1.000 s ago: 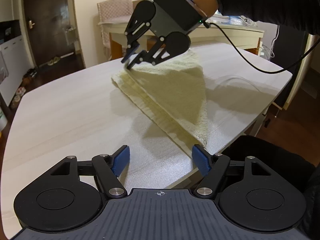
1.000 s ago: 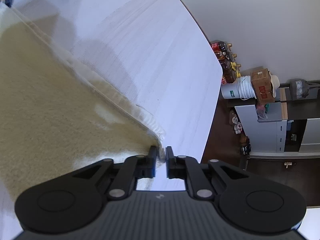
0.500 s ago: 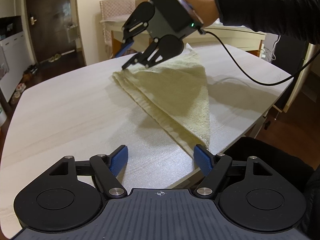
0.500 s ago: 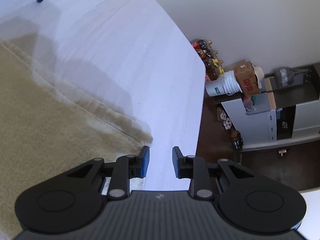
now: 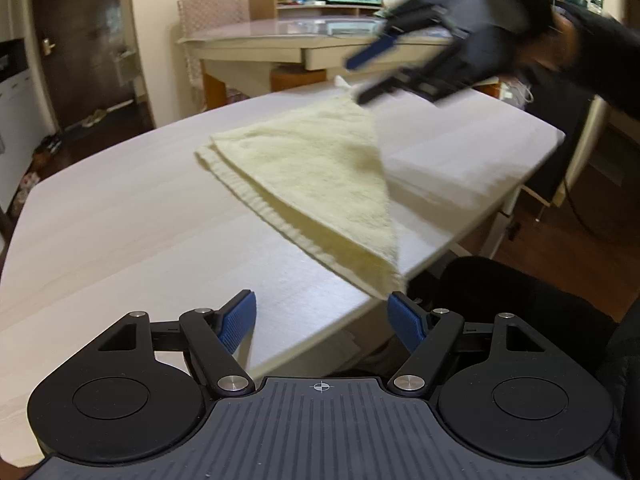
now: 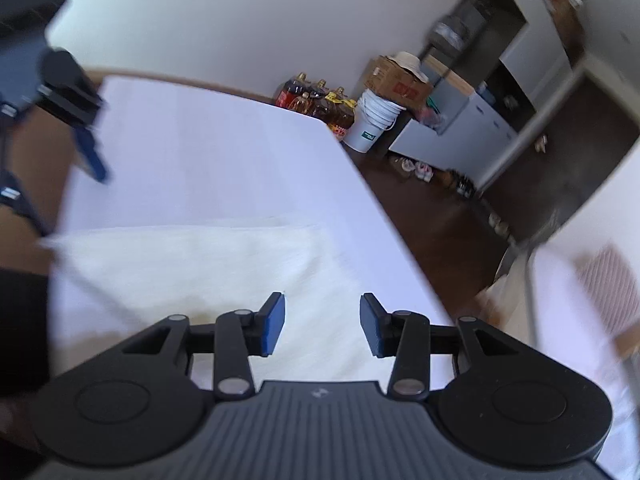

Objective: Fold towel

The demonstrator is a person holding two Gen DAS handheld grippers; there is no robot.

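Observation:
A pale yellow towel point(image 5: 320, 172) lies folded flat on the white table point(image 5: 120, 216), reaching from the middle to the near right edge. My left gripper point(image 5: 322, 318) is open and empty, low at the table's near edge, just short of the towel's near corner. My right gripper point(image 5: 366, 76) is open and empty, blurred, above the towel's far corner. In the right wrist view the right gripper point(image 6: 322, 330) hovers open over the washed-out towel point(image 6: 192, 268), with the left gripper's blue fingers point(image 6: 94, 160) at the far left.
A second table point(image 5: 280, 44) with a chair point(image 5: 212, 12) stands behind. A door point(image 5: 80, 40) is at the left. Bottles point(image 6: 316, 100), a white bucket point(image 6: 372, 126) and boxes point(image 6: 400, 80) sit on the floor beyond the table's far edge.
My right gripper opened, let go of the towel corner, and swung up and to the right. The towel now lies flat. My left gripper stayed open near the front edge.

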